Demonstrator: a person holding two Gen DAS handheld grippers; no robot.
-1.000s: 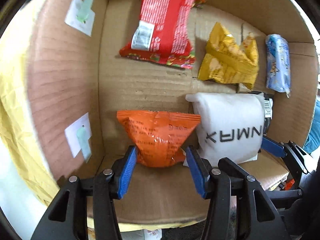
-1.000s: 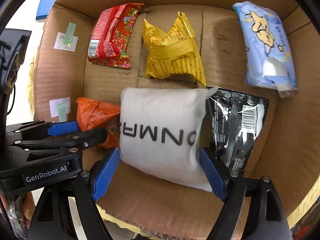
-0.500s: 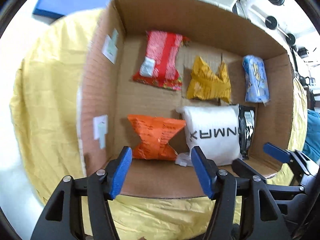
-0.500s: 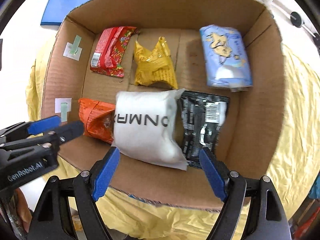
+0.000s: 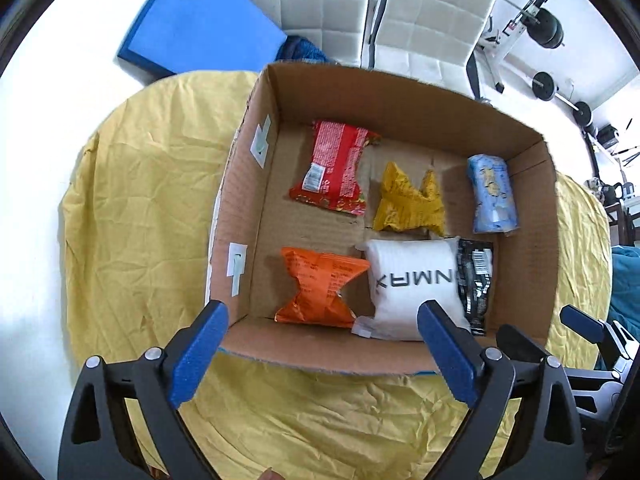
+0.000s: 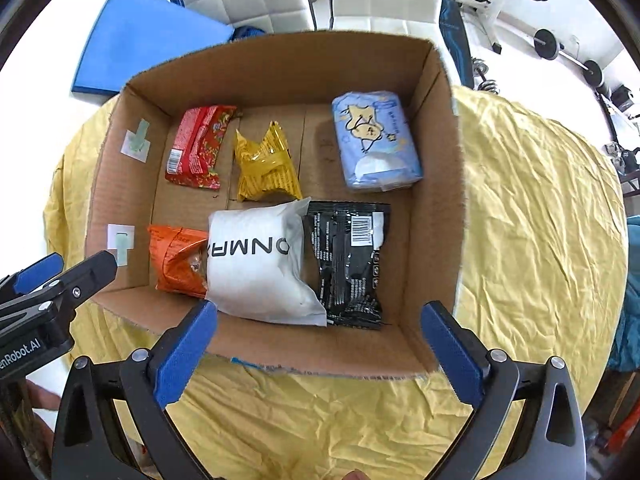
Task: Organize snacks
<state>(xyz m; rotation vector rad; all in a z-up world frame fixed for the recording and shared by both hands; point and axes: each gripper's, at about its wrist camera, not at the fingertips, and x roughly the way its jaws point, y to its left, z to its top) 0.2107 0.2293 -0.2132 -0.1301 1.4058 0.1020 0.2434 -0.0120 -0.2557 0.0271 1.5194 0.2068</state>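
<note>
Both views are bright and evenly lit, with the white floor (image 5: 36,184) washed out almost to pure white at the left edge and the far room overexposed. Inside the cardboard box (image 6: 280,68) the light is softer, and the blue packet (image 6: 376,140) throws a short dim shadow to its left on the box bottom. Fisheye distortion bends the box walls and the yellow cloth (image 5: 132,208) outward, a black vignette rings each frame, and focus stays sharp with no visible motion blur
</note>
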